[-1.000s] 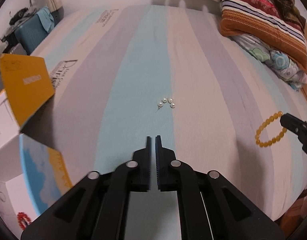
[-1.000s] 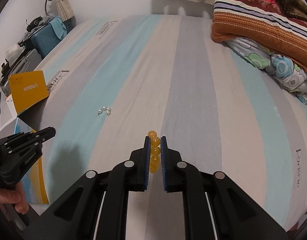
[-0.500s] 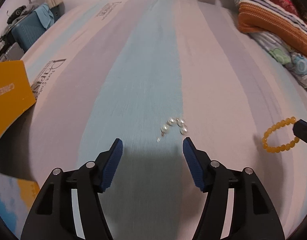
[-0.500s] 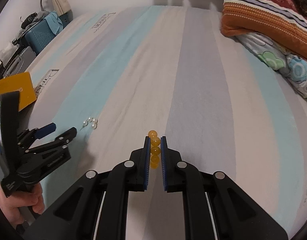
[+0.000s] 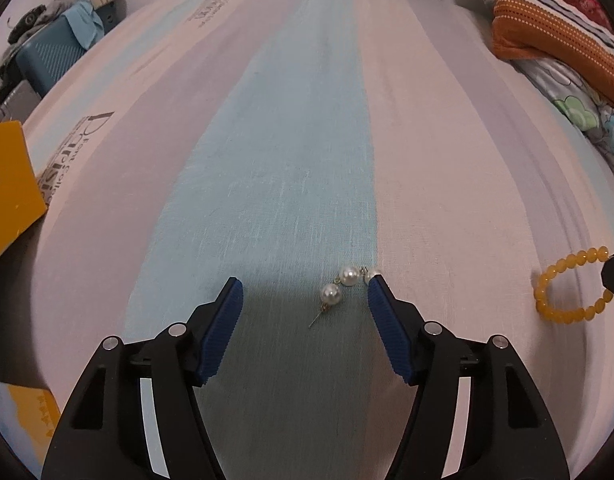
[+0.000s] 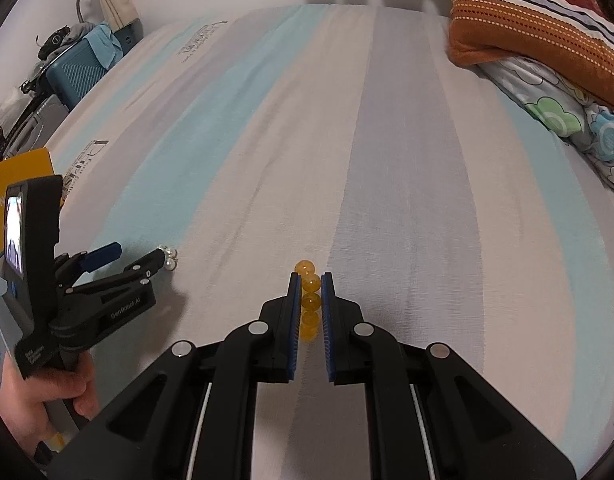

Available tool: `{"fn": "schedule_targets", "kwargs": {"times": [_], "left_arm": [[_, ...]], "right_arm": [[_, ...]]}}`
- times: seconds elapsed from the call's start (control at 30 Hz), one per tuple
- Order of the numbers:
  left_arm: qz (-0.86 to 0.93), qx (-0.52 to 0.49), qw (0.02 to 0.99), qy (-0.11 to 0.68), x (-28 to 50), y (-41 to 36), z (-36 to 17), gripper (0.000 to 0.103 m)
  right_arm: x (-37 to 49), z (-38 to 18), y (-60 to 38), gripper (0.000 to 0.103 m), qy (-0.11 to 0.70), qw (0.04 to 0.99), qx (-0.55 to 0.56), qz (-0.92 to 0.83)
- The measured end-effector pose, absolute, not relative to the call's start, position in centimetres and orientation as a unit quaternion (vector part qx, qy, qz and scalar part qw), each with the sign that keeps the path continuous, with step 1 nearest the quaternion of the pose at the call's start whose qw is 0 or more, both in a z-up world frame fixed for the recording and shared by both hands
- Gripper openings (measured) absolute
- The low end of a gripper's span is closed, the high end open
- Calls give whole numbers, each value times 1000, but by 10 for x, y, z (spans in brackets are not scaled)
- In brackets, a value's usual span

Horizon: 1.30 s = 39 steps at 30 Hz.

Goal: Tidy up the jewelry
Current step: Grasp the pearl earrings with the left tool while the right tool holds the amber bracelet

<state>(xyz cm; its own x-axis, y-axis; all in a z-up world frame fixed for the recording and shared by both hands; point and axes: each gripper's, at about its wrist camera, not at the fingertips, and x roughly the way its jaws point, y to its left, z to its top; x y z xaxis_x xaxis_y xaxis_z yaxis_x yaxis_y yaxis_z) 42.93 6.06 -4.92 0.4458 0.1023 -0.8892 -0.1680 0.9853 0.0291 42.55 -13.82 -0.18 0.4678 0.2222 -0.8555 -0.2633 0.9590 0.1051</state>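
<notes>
Two grippers are at work on the striped bed (image 5: 291,168), and we read this as the pick-up step for both pieces of jewelry. Our left gripper (image 5: 303,300) hangs low over the sheet with its jaws spread wide, and the pearl earring (image 5: 339,286) lies on the sheet between them, well over toward the right-hand pad (image 5: 387,332), which hides the earring's far end. Our right gripper (image 6: 309,308) is closed on the amber bead bracelet (image 6: 309,300), the beads lined up between its blue pads; in the left view the rest of the loop lies on the sheet near the bed's right edge. Next, we judge, the left jaws should shift slightly right to centre the pearls, then close gently, since the earring is small and its thin pin could slip out.
</notes>
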Motion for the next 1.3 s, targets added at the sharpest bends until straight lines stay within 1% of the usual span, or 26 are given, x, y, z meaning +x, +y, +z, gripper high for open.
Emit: {"fn": "schedule_targets", "kwargs": {"times": [0.03, 0.07, 0.1, 0.2, 0.23, 0.27, 0.3, 0.33, 0.63, 1.07, 1.3], "left_arm": [[78, -31, 845, 527, 432, 60, -53, 59], [76, -32, 842, 533, 433, 62, -56, 54], [76, -32, 840, 537, 434, 62, -59, 54], [73, -20, 841, 536, 433, 59, -62, 43], [70, -20, 841, 537, 432, 58, -62, 34], [65, -19, 841, 537, 432, 57, -62, 21], [62, -18, 840, 538, 431, 57, -62, 13], [60, -16, 840, 540, 431, 56, -62, 10], [55, -35, 845, 532, 415, 69, -51, 10], [49, -47, 847, 528, 394, 83, -9, 10], [41, -51, 846, 530, 366, 83, 15, 10]], "right_arm": [[426, -2, -139, 9, 496, 856, -21, 141], [426, -2, -139, 9, 496, 856, -22, 141], [427, -2, -140, 9, 496, 856, -22, 141], [429, -2, -143, 9, 497, 857, -23, 137], [429, -2, -144, 9, 497, 857, -22, 137], [429, -2, -145, 9, 497, 857, -22, 137], [429, -2, -146, 9, 497, 857, -23, 136], [429, -2, -147, 9, 497, 857, -22, 135], [422, 10, -149, 9, 492, 860, -27, 135], [400, 45, -150, 9, 477, 868, -27, 136], [380, 58, -157, 9, 476, 868, -7, 140]]}}
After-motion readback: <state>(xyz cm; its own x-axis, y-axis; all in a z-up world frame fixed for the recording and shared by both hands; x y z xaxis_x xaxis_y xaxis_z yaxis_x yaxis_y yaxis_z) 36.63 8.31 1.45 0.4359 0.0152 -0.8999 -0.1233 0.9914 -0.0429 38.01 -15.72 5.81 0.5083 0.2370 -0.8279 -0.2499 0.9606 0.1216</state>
